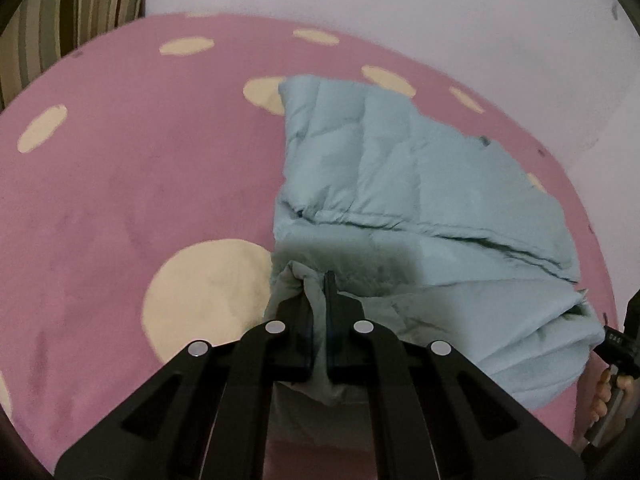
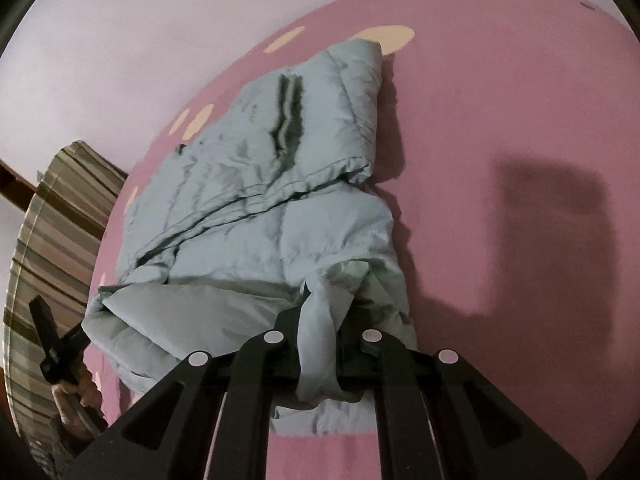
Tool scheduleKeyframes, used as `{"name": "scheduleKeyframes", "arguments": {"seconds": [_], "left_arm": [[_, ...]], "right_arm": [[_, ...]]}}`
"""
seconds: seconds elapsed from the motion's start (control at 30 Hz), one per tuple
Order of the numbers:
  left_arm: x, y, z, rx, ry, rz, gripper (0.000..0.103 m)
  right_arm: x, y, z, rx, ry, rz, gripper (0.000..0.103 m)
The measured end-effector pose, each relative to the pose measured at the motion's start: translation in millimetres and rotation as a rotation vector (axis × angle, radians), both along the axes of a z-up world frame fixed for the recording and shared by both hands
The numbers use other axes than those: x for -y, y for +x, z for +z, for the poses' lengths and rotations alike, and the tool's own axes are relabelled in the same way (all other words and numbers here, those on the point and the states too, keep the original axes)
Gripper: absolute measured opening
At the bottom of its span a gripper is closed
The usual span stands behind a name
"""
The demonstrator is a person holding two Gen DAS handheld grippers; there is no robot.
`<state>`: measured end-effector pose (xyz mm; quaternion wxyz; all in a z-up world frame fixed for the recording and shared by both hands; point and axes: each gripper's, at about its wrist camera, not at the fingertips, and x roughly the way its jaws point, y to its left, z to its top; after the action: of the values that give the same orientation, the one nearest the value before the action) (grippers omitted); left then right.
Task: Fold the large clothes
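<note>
Surface: a pink rug (image 1: 120, 200) with cream dots, on a pale floor (image 1: 400, 8).
Your left gripper (image 1: 318, 280): fingers pinched tight on the near edge of the jacket.
Your right gripper (image 2: 318, 300): pinching the same near edge, further along.
Quilted light-blue jacket (image 1: 400, 160): lying on the rug, its near edge bunched between your grippers.
Beyond: striped fabric (image 2: 48, 220) at the rug's edge.

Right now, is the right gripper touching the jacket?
Touching. Right wrist view: the right gripper is shut on a fold of the light blue jacket.

A home room: a pink rug (image 1: 120, 184) with cream dots on pale floor, beside striped upholstery (image 2: 44, 248).
</note>
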<state>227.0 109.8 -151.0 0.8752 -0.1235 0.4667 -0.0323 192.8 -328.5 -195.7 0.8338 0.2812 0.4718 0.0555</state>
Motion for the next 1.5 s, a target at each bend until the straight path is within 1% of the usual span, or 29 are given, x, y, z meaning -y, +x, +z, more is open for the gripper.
{"name": "scheduleKeyframes", "arguments": {"seconds": [0.1,0.17,0.2,0.23,0.27,0.3,0.33,0.37,0.4,0.43,0.47,0.6,0.8,0.9,1.03,1.13,1.27,1.3,1.37,1.5], "left_arm": [[0,6,-6,-0.006,-0.011,-0.006,0.004],[-3,5,-3,0.004,-0.029,0.004,0.007],[-6,3,1,0.012,-0.051,0.012,0.007],[-10,0,4,0.018,-0.069,0.016,0.012],[-13,-2,9,0.025,-0.083,0.021,0.016],[-16,-4,13,0.035,-0.095,0.025,0.026],[-20,-7,19,0.054,-0.116,0.032,0.039],[-24,-9,25,0.074,-0.120,0.048,0.049],[-28,-14,32,0.101,-0.105,0.076,0.063],[-33,-19,41,0.141,-0.090,0.104,0.064],[-38,-23,47,0.162,-0.088,0.108,0.065],[-51,-37,54,0.183,-0.078,0.107,0.066],[-58,-58,39,0.153,-0.065,0.075,0.066],[-57,-64,31,0.141,-0.045,0.067,0.066],[-55,-66,26,0.136,-0.058,0.049,0.066],[-50,-62,25,0.142,-0.057,0.018,0.066],[-37,-51,27,0.154,-0.026,-0.043,0.066],[-35,-48,26,0.154,-0.022,-0.054,0.066],[-29,-40,25,0.151,-0.005,-0.079,0.067],[-24,-20,21,0.135,0.007,-0.105,0.067]], "right_arm": [[-1,4,0,-0.004,-0.002,0.004,0.008],[0,3,5,0.003,-0.014,0.008,0.009],[0,2,9,0.009,-0.022,0.009,0.010],[1,1,12,0.015,-0.028,0.010,0.011],[3,0,15,0.023,-0.030,0.008,0.014],[5,-4,21,0.039,-0.032,-0.001,0.020],[9,-5,26,0.053,-0.030,-0.009,0.024],[12,-7,30,0.067,-0.027,-0.017,0.033],[16,-11,36,0.088,-0.026,-0.034,0.043],[21,-15,42,0.107,-0.033,-0.054,0.048],[25,-20,47,0.122,-0.049,-0.074,0.053],[37,-32,57,0.143,-0.054,-0.095,0.054],[48,-54,56,0.151,-0.054,-0.118,0.055],[51,-62,53,0.152,-0.061,-0.140,0.055],[59,-68,47,0.141,-0.045,-0.160,0.055],[53,-66,44,0.136,-0.066,-0.124,0.055],[36,-51,43,0.148,-0.106,-0.039,0.056],[33,-48,42,0.148,-0.114,-0.025,0.060],[27,-40,41,0.154,-0.130,0.005,0.065],[18,-17,38,0.154,-0.162,0.062,0.066]]}}
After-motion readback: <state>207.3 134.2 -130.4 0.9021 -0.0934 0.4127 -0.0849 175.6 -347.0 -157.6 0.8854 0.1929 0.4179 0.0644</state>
